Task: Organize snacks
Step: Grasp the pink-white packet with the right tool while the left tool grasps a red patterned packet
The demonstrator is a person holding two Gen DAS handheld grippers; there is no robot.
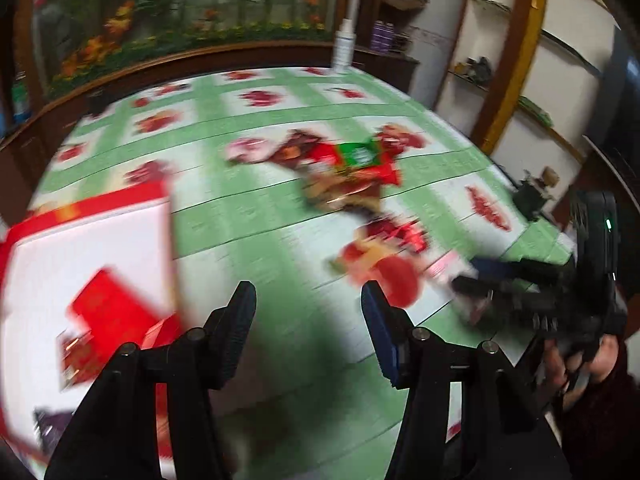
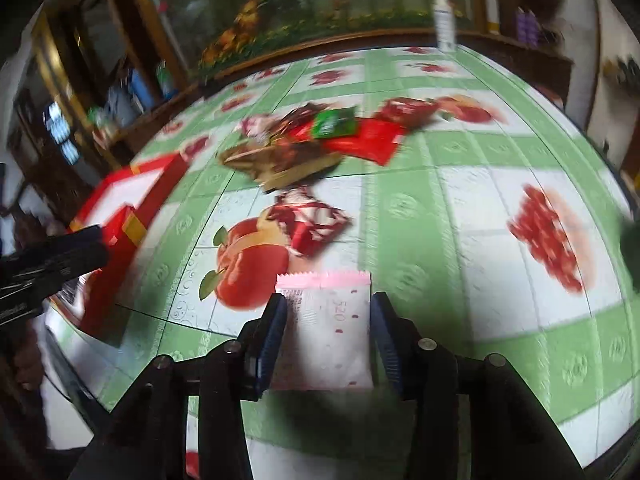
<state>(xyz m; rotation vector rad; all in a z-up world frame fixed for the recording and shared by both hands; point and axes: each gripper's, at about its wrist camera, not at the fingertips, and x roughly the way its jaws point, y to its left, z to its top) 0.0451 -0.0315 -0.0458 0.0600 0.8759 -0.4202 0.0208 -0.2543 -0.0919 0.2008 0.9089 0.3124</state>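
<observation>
A pink and white packet [image 2: 328,328] sits between the pads of my right gripper [image 2: 330,314], which is shut on it above the tablecloth. The left wrist view shows that right gripper [image 1: 466,276] low at the right with the pink packet [image 1: 444,266] blurred. My left gripper [image 1: 308,300] is open with nothing between its fingers, just right of a red and white box [image 1: 100,204]. A red packet [image 1: 108,312] lies in the box. A pile of snack packets [image 2: 304,144] with a green packet [image 2: 334,122] on top lies mid-table. Nearer lies a dark red packet [image 2: 316,224].
The table carries a green and white fruit-print cloth [image 2: 460,208]. A white bottle [image 2: 444,20] stands at its far edge, against a dark wooden rail. Shelves line the wall at the right [image 1: 500,60]. A person's hand [image 1: 600,360] holds the right gripper.
</observation>
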